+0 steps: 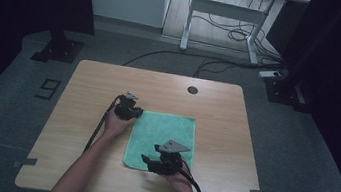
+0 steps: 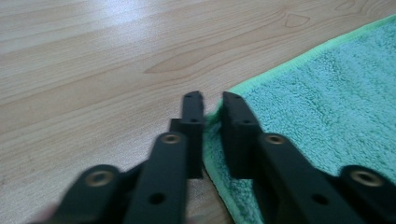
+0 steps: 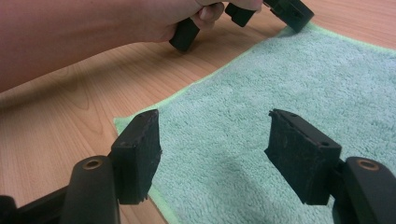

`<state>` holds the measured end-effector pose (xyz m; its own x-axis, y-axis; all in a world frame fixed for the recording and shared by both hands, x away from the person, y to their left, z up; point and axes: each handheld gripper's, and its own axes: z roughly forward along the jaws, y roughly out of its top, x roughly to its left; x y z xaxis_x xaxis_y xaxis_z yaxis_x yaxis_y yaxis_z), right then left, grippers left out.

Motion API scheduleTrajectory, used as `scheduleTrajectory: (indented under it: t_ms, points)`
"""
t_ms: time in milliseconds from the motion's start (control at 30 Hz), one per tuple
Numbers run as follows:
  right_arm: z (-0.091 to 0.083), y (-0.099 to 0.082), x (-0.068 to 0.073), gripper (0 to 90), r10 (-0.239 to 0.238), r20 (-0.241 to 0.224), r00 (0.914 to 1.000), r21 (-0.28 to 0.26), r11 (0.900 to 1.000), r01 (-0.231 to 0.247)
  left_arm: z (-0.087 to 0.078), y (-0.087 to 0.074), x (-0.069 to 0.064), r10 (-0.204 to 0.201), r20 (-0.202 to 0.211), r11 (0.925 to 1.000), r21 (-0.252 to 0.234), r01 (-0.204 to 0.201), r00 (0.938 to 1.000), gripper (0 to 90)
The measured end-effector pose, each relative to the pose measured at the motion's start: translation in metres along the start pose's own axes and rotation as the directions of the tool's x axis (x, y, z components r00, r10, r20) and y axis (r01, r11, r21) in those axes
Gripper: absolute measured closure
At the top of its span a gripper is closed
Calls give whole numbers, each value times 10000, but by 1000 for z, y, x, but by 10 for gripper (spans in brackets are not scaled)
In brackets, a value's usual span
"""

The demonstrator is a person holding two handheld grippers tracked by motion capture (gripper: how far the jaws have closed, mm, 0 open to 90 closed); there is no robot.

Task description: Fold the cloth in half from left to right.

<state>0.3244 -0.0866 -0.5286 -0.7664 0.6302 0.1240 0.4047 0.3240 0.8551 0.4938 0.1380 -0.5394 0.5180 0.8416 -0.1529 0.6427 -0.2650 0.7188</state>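
- green towel (image 1: pixel 162 141) lies flat mid-table, closer to the near edge
- left gripper (image 2: pixel 212 105) is pinched on its far left corner hem, ready to lift for a fold
- right gripper (image 3: pixel 212 140) hangs over the near left corner, jaws apart, nothing gripped

Bench (image 1: pixel 95 80): bare wood all around the towel (image 1: pixel 163 135), open for passing.
Towel: lies flat, no raised obstacle.
Left hand-held gripper (image 1: pixel 139 112): occupies the towel's far-left corner.
Right hand-held gripper (image 1: pixel 145 160): occupies the towel's near-left corner.
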Motion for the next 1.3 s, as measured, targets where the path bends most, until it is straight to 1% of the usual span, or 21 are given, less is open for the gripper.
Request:
scheduleTrajectory:
  t_ms: [67,167,300,367,433,500,667,833,900,1100,1167,1233,1300]
  points:
    - [-1,0,1,343,-21,27,10000,15,10000,21,-3,1,0,-8,221,10000,-64,9,9998,877]
    - [-1,-1,2,345,-54,52,10000,33,10000,54,-7,2,-4,170,379,9998,-115,-166,9991,882]
    - [0,1,7,347,-110,44,9999,4,9999,110,-15,5,-9,445,451,9988,-200,-436,9980,883]
    - [1,1,9,349,-198,-11,9998,26,9998,198,-19,7,-9,390,521,9989,-295,-375,9979,884]
    - [4,1,10,355,-183,-82,9998,70,9998,183,-21,7,-8,377,583,9989,-298,-360,9976,884]
    - [7,1,12,359,-103,-171,9998,109,9999,105,-20,7,-7,356,613,9991,-253,-341,9975,884]
    - [15,0,18,366,-226,-445,9988,301,9993,240,-20,6,-7,339,624,9992,-251,-324,9975,885]
    - [24,1,26,400,-279,-745,9968,346,9989,306,-18,6,-7,300,597,9994,-191,-289,9978,884]
    - [26,0,30,410,-405,-810,9959,377,9983,436,-18,6,-7,328,642,9993,-175,-317,9974,884]
    - [33,-1,37,453,-515,-1097,9926,481,9972,571,-20,6,-8,375,672,9992,-130,-367,9970,884]
    - [35,-2,41,458,-595,-1167,9914,587,9960,667,-20,7,-9,463,666,9989,-104,-457,9967,884]
    - [39,-3,44,463,-679,-1247,9899,707,9945,771,-21,7,-9,439,711,9990,-124,-431,9965,884]
    - [42,-4,47,468,-772,-1230,9894,860,9924,881,-20,6,-9,429,726,9991,-95,-424,9964,885]
